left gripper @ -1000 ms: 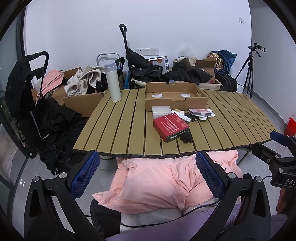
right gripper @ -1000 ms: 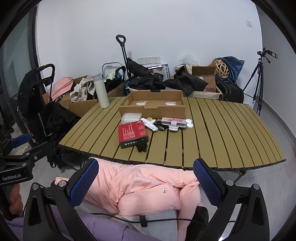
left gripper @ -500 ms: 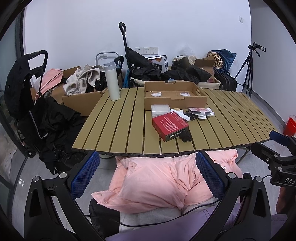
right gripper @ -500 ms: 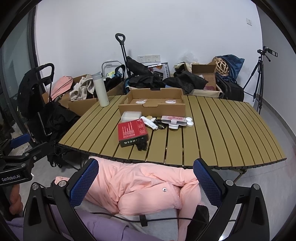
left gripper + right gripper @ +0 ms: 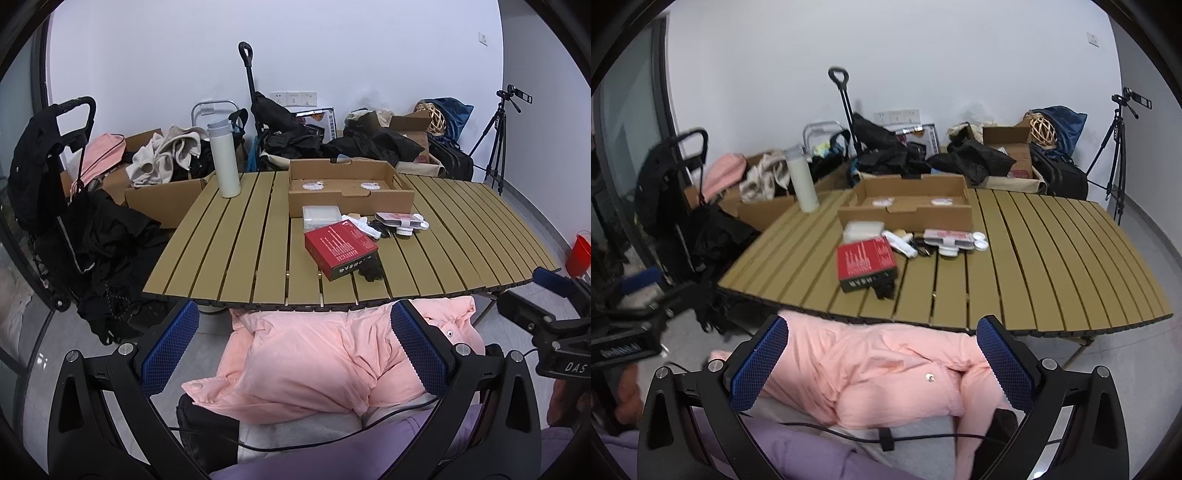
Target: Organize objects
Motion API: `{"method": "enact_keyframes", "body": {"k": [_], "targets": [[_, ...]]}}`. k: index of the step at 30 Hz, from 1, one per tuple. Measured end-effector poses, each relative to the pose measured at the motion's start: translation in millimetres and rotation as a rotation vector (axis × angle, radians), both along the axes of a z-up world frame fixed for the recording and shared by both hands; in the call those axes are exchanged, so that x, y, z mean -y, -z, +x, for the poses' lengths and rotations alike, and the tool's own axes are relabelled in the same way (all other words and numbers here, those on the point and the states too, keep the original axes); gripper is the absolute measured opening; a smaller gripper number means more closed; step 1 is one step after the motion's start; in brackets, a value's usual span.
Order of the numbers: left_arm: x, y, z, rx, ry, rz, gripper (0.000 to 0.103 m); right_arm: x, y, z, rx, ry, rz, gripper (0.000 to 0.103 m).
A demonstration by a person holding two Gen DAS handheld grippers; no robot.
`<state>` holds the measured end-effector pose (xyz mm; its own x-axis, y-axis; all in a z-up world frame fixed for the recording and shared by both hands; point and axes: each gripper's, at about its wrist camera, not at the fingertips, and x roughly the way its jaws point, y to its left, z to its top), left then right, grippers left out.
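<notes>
A red box [image 5: 340,249] [image 5: 866,262] lies near the front of the slatted table [image 5: 236,251] [image 5: 1052,258], with a small black item [image 5: 369,271] beside it. Behind it lie a clear plastic case [image 5: 320,216], a white tube [image 5: 362,225], a pink-and-white packet with round caps [image 5: 400,221] [image 5: 951,240], and an open cardboard tray [image 5: 347,188] [image 5: 908,206]. A white bottle [image 5: 223,160] [image 5: 801,182] stands at the table's far left. My left gripper [image 5: 291,347] and right gripper [image 5: 882,354] are both open and empty, held short of the table above a pink jacket [image 5: 325,365].
Cardboard boxes with clothes [image 5: 162,184], black bags and a trolley [image 5: 255,110] crowd the floor behind the table. A stroller hung with black clothes [image 5: 66,192] stands left. A tripod [image 5: 498,140] and a red bucket [image 5: 578,254] stand right.
Both grippers have drifted slightly; the right wrist view has shifted and is blurred with motion. Nothing on the table has moved.
</notes>
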<state>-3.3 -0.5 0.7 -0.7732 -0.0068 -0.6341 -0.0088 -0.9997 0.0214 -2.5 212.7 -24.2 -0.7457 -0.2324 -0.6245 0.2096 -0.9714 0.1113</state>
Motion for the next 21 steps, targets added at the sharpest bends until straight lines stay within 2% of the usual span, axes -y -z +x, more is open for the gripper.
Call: {"method": "enact_keyframes", "body": {"k": [2,4,6,10,13,16,17,18,21], "targets": [[0.4,1.8,-1.0,0.001,-0.001,-0.001,0.103,-2.7,4.2,-2.9,0.021,-0.026,-0.038,0.1],[-1.0,3.2,-1.3,-0.007,-0.007,-0.019,0.103,-5.4,5.4,-3.1,0.015,-0.044,-0.069,0.092],[-1.6,5.3,-1.7,-0.021,-0.014,-0.037,0.103,-5.8,6.5,-1.8,-0.002,-0.048,-0.071,0.089],[6.5,11.8,-10.4,-0.024,-0.001,-0.022,0.103,-2.9,13.5,-7.0,-0.004,-0.049,-0.068,0.088],[18.5,14.0,-16.3,-0.11,-0.064,-0.04,0.103,-0.1,28.8,-18.8,0.055,-0.108,-0.156,0.088],[27.3,22.5,-32.6,-0.156,-0.019,-0.024,0.103,7.2,47.3,-39.7,0.111,-0.128,-0.11,0.088],[29.4,27.8,-43.2,-0.134,0.02,-0.006,0.103,8.6,52.4,-49.2,0.112,-0.125,-0.07,0.088],[30.6,37.1,-62.5,-0.066,0.063,0.021,0.103,8.8,56.9,-59.2,0.113,-0.126,-0.036,0.088],[31.2,63.4,-112.4,0.07,0.073,0.08,0.103,13.6,68.4,-100.4,0.131,-0.125,0.012,0.088]]}}
